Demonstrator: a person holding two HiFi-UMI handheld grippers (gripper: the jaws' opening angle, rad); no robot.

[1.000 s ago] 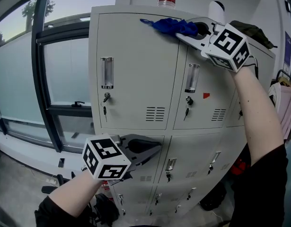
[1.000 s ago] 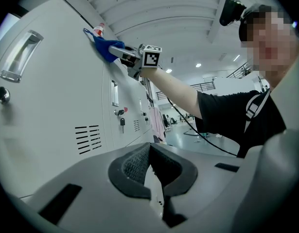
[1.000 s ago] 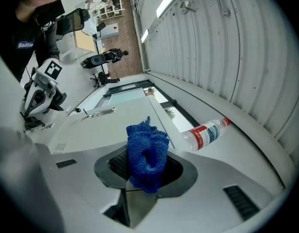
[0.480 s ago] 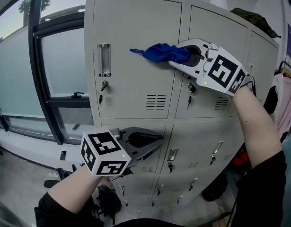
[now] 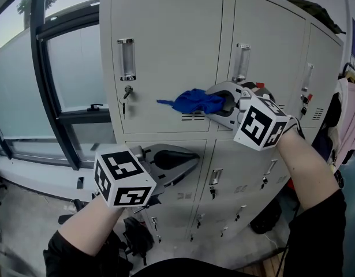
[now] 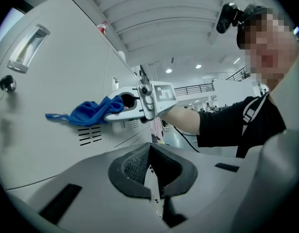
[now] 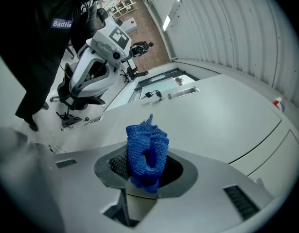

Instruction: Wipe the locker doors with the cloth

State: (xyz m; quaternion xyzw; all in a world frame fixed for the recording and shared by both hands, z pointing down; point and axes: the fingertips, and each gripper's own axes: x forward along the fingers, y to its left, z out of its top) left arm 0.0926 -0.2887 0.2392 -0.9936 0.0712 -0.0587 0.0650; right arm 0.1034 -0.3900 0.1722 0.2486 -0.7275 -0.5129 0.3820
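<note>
A grey bank of lockers (image 5: pixel 165 45) fills the head view. My right gripper (image 5: pixel 220 104) is shut on a blue cloth (image 5: pixel 191 103) and holds it against the top-left door, down by its vent slots. In the right gripper view the cloth (image 7: pixel 147 154) bunches between the jaws. The left gripper view shows the same cloth (image 6: pixel 88 111) on the door. My left gripper (image 5: pixel 191 165) hangs lower, in front of the second-row door, shut with nothing in it (image 6: pixel 150 171).
Each door has a clear handle (image 5: pixel 126 59) and a key lock (image 5: pixel 127 91). A large window (image 5: pixel 44 79) stands left of the lockers. Clothes (image 5: pixel 347 114) hang at the right edge. A person with a head camera (image 6: pixel 266 81) appears in the left gripper view.
My right gripper has drawn the cloth down the top-left door, from its top edge to the vent slots near its bottom. The left gripper has barely moved.
</note>
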